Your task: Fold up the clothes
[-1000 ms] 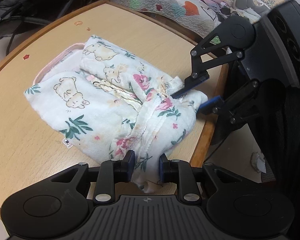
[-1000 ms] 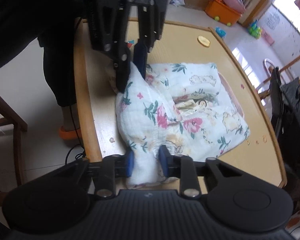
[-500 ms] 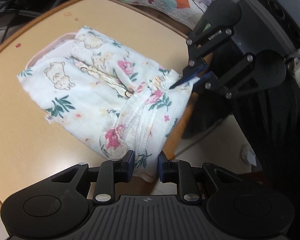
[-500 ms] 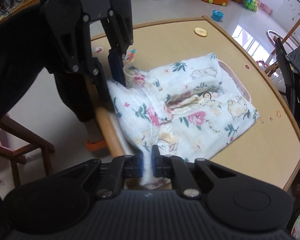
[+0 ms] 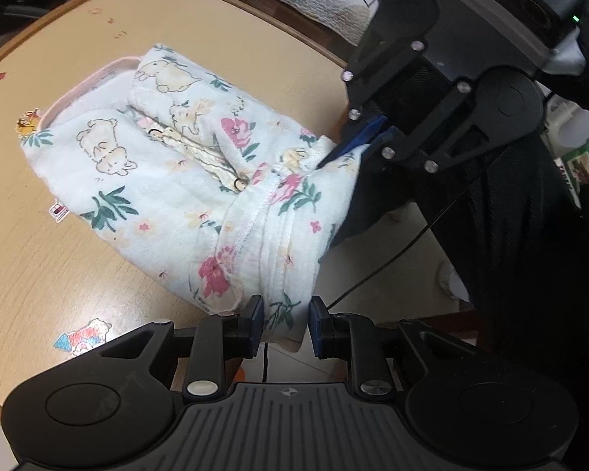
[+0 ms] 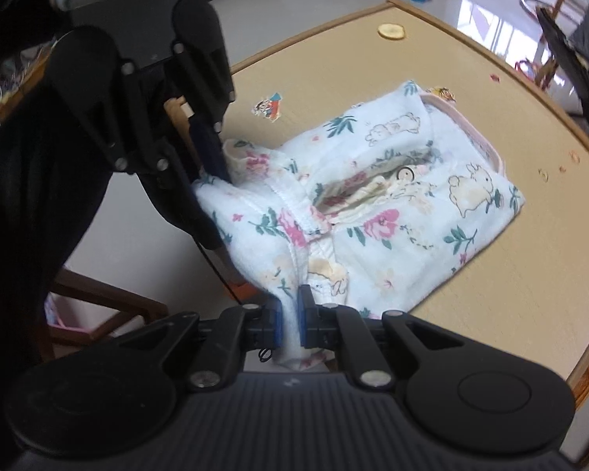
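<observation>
I have the floral garment (image 5: 200, 180) pinched at two corners of its near end, which hangs lifted off the edge of the wooden surface (image 5: 39, 243). My left gripper (image 5: 284, 324) sits at the bottom centre of the left wrist view, its blue-padded fingers (image 5: 255, 320) closed on a bunched corner of the cloth. In that same view my right gripper (image 5: 357, 143) shows at the upper right, fingers shut on the other corner, with the fabric drawn taut between the two.

From the right wrist view, my right gripper (image 6: 288, 324) is at the bottom centre, fingers clamped tight on a thin fold of cloth, and the left gripper (image 6: 212, 157) appears at the centre left, gripping the garment's (image 6: 373, 212) rolled hem. The rest of the garment lies folded on the surface (image 6: 530, 274), spreading toward the right of that frame, a pink trim (image 6: 471, 133) along its far edge and a small snap ring (image 6: 404, 174) showing in the opening. A cartoon sticker (image 6: 269, 106) lies on the surface just beyond the cloth, and another sticker (image 5: 82, 340) sits at the lower left of the left wrist view.
</observation>
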Demonstrator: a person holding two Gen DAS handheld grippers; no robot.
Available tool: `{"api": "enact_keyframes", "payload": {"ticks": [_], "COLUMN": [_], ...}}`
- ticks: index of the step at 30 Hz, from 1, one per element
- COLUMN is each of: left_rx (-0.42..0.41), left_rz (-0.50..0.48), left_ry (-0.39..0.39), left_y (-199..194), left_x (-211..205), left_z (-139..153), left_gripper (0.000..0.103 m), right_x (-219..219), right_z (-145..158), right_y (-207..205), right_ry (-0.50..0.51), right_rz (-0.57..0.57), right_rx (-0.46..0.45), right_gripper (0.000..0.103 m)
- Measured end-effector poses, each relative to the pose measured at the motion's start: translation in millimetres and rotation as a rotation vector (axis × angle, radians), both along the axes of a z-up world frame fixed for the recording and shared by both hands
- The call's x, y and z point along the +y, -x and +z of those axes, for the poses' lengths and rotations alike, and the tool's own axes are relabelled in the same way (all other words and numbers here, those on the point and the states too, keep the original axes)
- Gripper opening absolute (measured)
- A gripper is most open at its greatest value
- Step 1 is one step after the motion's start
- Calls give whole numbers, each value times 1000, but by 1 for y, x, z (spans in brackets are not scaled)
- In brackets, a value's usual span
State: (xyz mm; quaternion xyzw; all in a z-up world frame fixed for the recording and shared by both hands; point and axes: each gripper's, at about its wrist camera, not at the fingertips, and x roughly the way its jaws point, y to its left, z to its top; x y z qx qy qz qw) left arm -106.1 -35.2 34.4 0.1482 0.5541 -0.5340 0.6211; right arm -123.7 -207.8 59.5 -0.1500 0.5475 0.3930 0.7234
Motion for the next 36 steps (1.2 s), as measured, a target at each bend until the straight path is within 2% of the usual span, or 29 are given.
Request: {"api": "enact_keyframes", "payload": {"ticks": [5, 11, 17, 21, 25, 27, 30, 33, 35, 36], "left_rx": [24, -7, -58, -118, -110, -154, -248, -320, -374, -403], "left_rz": [1, 44, 107, 131, 149, 155, 227, 296, 288, 275], "left_ry": [-15, -23, -7, 8, 88, 117, 115, 168, 201, 212], "left_y": [-22, -54, -61, -63, -60, -55, -51, -45, -36, -31], "left_x": [-7, -9, -10, -2, 12, 18, 27, 35, 33, 31], "left_z": [1, 4, 15, 21, 29, 30, 33, 42, 47, 49], "left_gripper": [24, 24, 25, 31, 31, 31, 31, 31, 39, 51], "right_x": [-7, -22, -30, -34, -35, -37, -41, -44, -43, -43], "right_z": [-6, -8, -4, -5, -6, -7, -9, -8, -9, -10], "right_y": [-19, -43, -59, -69, -69, -69, -71, -75, -77, -77], "right_ry": [-26, -63, -64, -68, -79, -83, -88, -88, -82, -81], "right_rz": [-51, -138, -180, -181, -174, -189, -214, -241, -246, -248], "right_rx": [94, 151, 138, 137, 122, 115, 104, 93, 88, 88], "right_gripper": [8, 9, 10, 10, 10, 10, 10, 10, 10, 10]}}
